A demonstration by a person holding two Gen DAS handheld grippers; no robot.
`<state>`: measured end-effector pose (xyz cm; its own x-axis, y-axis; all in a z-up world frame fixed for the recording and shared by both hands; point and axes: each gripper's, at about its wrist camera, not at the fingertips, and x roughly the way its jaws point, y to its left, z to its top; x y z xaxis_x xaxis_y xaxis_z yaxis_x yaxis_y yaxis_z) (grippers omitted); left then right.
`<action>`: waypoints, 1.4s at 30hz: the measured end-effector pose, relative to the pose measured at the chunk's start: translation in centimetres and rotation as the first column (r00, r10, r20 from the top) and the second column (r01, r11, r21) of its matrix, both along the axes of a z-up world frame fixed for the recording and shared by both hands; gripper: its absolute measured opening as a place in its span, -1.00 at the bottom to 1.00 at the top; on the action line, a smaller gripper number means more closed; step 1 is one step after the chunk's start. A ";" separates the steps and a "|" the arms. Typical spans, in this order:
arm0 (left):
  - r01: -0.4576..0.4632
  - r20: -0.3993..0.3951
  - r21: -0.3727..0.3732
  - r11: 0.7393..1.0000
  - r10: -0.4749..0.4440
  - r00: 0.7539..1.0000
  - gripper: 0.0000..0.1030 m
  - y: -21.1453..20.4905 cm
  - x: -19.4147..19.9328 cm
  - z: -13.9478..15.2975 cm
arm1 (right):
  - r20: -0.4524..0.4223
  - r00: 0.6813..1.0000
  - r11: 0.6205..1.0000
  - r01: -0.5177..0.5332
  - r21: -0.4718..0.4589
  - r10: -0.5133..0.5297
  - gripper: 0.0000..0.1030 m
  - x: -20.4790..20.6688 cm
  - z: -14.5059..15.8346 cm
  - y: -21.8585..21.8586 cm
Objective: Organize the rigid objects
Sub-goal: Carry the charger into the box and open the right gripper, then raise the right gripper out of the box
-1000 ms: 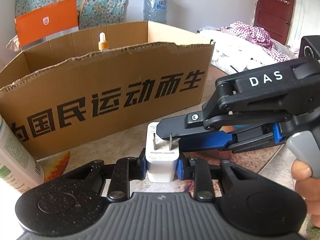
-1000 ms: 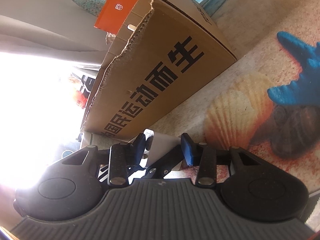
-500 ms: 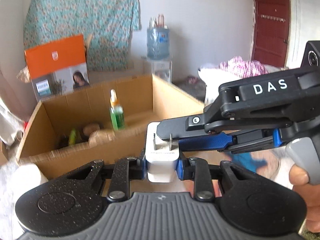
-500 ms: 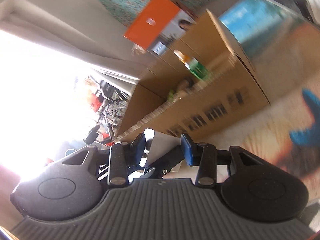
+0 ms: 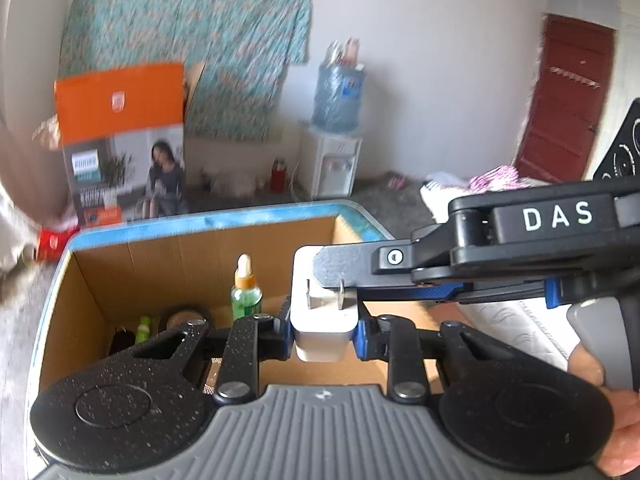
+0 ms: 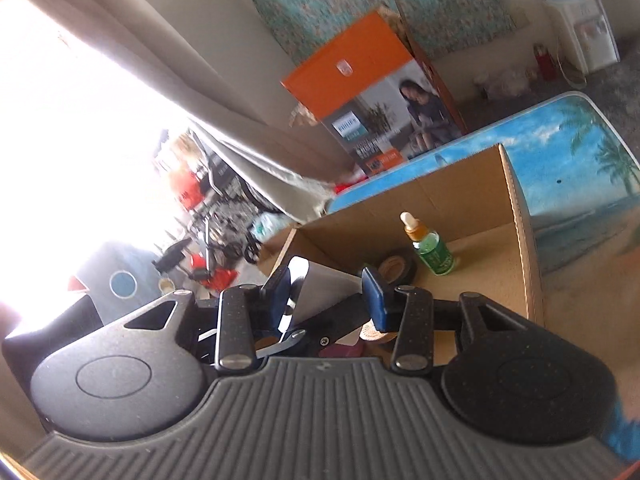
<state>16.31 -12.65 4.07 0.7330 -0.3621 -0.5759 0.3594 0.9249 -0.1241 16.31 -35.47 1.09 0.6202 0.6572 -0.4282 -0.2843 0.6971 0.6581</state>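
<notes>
The white charger (image 5: 323, 334) sits prongs-up above the open cardboard box (image 5: 168, 258), pinched on both sides by the left claw (image 5: 322, 330). The right claw (image 5: 338, 270) reaches in from 3 o'clock and closes on the charger's top end (image 6: 320, 292). Inside the box, at 9 o'clock from the charger, stands a green dropper bottle (image 5: 245, 290). The box rests on the blue-edged bench (image 6: 580, 168).

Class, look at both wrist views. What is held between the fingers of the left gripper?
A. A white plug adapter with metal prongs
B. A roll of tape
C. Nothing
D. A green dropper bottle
A: the left gripper is clamped on the white plug adapter, prongs up, above the cardboard box.
</notes>
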 end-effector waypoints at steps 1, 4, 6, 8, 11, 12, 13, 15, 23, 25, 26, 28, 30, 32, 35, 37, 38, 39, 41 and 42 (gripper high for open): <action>-0.005 -0.031 -0.005 1.000 0.005 0.999 -0.45 0.0 0.8 -0.5 | -0.027 1.000 1.000 -0.006 -0.002 0.006 -0.23 1.1 -0.4 0.0; -0.025 -0.130 -0.036 0.999 0.021 0.991 -0.45 0.6 3.1 -2.2 | -0.102 0.994 0.999 -0.032 -0.028 0.029 -0.23 3.3 -2.0 0.4; -0.032 -0.177 -0.046 0.998 0.023 0.984 -0.45 1.1 4.0 -3.2 | -0.144 0.989 0.998 -0.051 -0.048 0.044 -0.23 4.3 -3.1 0.9; -0.034 -0.216 -0.055 0.998 0.021 0.976 -0.45 1.3 4.5 -4.1 | -0.178 0.982 0.995 -0.071 -0.067 0.058 -0.24 5.2 -4.0 1.4; -0.041 -0.252 -0.048 0.998 0.028 0.967 -0.45 1.4 4.8 -5.1 | -0.225 0.972 0.990 -0.091 -0.103 0.066 -0.23 6.2 -5.4 2.3; -0.045 -0.265 -0.053 0.998 0.029 0.964 -0.45 1.5 5.0 -5.4 | -0.234 0.970 0.989 -0.096 -0.115 0.067 -0.23 6.5 -5.8 2.5; -0.050 -0.278 -0.060 0.997 0.031 0.960 -0.45 1.6 5.1 -5.6 | -0.240 0.968 0.987 -0.101 -0.128 0.068 -0.23 6.7 -6.1 2.7; -0.054 -0.289 -0.063 0.997 0.034 0.957 -0.45 1.6 5.2 -5.9 | -0.242 0.968 0.982 -0.111 -0.151 0.072 -0.23 7.0 -6.4 3.0; -0.057 -0.341 -0.089 0.994 0.023 0.940 -0.46 1.4 5.7 -6.9 | -0.257 0.963 0.964 -0.146 -0.222 0.086 -0.22 8.0 -7.0 4.5; -0.056 -0.335 -0.082 0.995 0.025 0.942 -0.48 1.1 5.6 -6.7 | -0.253 0.964 0.959 -0.148 -0.240 0.086 -0.21 8.0 -7.0 4.7; -0.055 -0.328 -0.079 0.995 0.026 0.944 -0.48 1.0 5.5 -6.7 | -0.249 0.965 0.958 -0.147 -0.247 0.084 -0.21 8.0 -7.0 4.7; -0.061 -0.324 -0.082 0.995 0.031 0.946 -0.47 1.0 5.5 -6.5 | -0.237 0.968 0.956 -0.141 -0.257 0.079 -0.21 7.9 -6.8 4.7; -0.068 -0.312 -0.091 0.994 0.036 0.949 -0.47 1.2 5.3 -6.2 | -0.219 0.973 0.958 -0.130 -0.254 0.074 -0.21 7.7 -6.6 4.5; -0.073 -0.297 -0.094 0.993 0.042 0.954 -0.42 1.3 5.1 -5.9 | -0.194 0.979 0.962 -0.115 -0.249 0.066 -0.21 7.5 -6.2 4.2; -0.077 -0.271 -0.093 0.993 0.049 0.961 -0.24 1.3 4.5 -5.1 | -0.156 0.986 0.971 -0.084 -0.223 0.050 -0.21 6.9 -5.4 3.4; -0.074 -0.247 -0.086 0.994 0.050 0.968 -0.10 1.2 4.0 -4.5 | -0.130 0.991 0.979 -0.059 -0.197 0.034 -0.21 6.2 -4.6 2.6; -0.071 -0.232 -0.083 0.994 0.050 0.971 -0.06 1.2 3.7 -4.2 | -0.115 0.993 0.983 -0.045 -0.181 0.025 -0.21 5.7 -4.3 2.2; -0.069 -0.218 -0.081 0.994 0.050 0.975 0.02 1.2 3.3 -3.8 | -0.098 0.995 0.986 -0.032 -0.163 0.016 -0.20 5.2 -3.8 1.7; -0.066 -0.194 -0.076 0.995 0.050 0.980 0.14 1.3 2.6 -3.2 | -0.067 0.998 0.992 -0.001 -0.129 -0.007 -0.18 4.0 -3.1 0.7; -0.063 -0.182 -0.073 0.995 0.049 0.982 0.20 1.3 2.1 -2.9 | -0.048 0.999 0.993 0.013 -0.115 -0.018 -0.16 3.3 -2.7 0.3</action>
<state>18.44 -11.35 1.15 0.6407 -0.3724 -0.6715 0.2725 0.9279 -0.2546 19.61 -35.16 -1.64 0.6062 0.5927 -0.5303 -0.2423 0.7727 0.5867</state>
